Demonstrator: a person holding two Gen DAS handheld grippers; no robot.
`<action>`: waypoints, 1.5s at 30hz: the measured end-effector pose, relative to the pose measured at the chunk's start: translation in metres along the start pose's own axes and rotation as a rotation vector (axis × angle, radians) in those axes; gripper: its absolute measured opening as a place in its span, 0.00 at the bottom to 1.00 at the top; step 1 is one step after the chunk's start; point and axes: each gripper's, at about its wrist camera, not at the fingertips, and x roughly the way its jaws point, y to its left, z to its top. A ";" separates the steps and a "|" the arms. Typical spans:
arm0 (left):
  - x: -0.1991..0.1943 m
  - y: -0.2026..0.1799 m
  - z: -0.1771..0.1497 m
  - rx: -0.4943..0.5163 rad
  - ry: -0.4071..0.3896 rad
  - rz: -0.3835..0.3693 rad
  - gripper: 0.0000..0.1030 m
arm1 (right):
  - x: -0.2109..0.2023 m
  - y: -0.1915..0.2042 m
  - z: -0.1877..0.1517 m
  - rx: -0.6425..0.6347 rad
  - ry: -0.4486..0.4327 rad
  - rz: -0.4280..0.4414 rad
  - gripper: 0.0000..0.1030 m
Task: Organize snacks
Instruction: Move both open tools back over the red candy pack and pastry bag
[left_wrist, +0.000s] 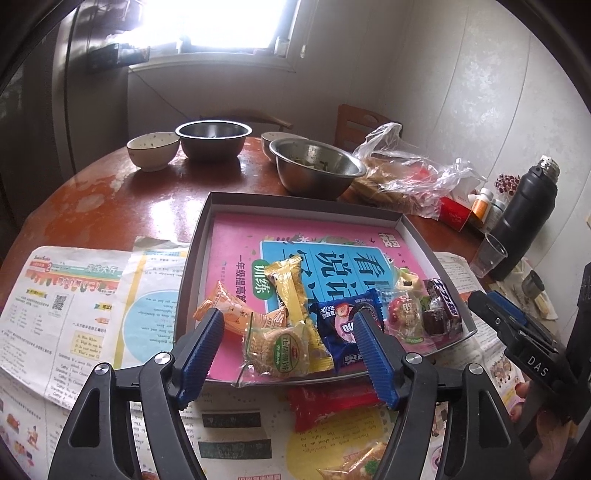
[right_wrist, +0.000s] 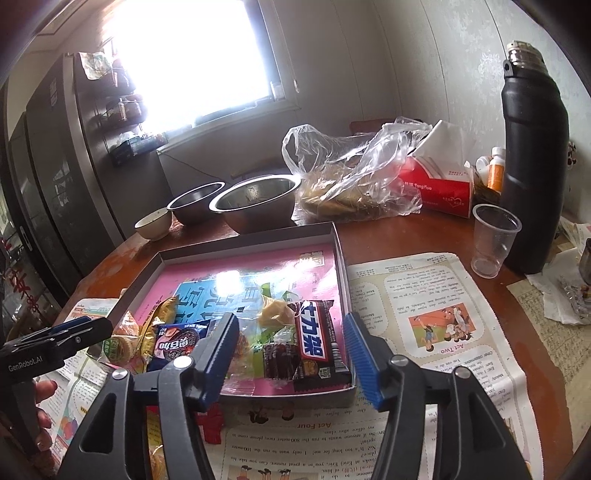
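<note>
A red packet is seen half hidden below the tray's near wall, between the left gripper's arms; its print can't be read. At 6 o'clock another snack is cut off by the frame edge. Window glare at 12 o'clock washes out detail.

Surface: round brown table w/ newspaper sheets spread at 8 o'clock. A shallow grey tray sits at centre; the snacks are piled in its near part: orange packet, yellow bar, round biscuit, blue cookie pack, dark chocolate bar. Metal bowls are stood at 12 o'clock, plastic bag and black flask at 2 o'clock.

Left gripper is held over the tray's near edge, jaws apart, nothing pinched. Right gripper is angled down likewise, jaws parted wide, pads clear of the chocolate bar.
</note>
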 end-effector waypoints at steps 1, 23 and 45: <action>-0.002 0.000 0.000 -0.001 -0.002 0.000 0.72 | -0.001 0.000 0.000 -0.001 -0.002 -0.003 0.61; -0.026 -0.008 -0.011 0.029 -0.014 0.024 0.74 | -0.030 0.019 -0.007 -0.057 -0.025 -0.001 0.74; -0.050 -0.021 -0.026 0.062 -0.012 0.035 0.77 | -0.063 0.039 -0.023 -0.099 -0.058 0.080 0.98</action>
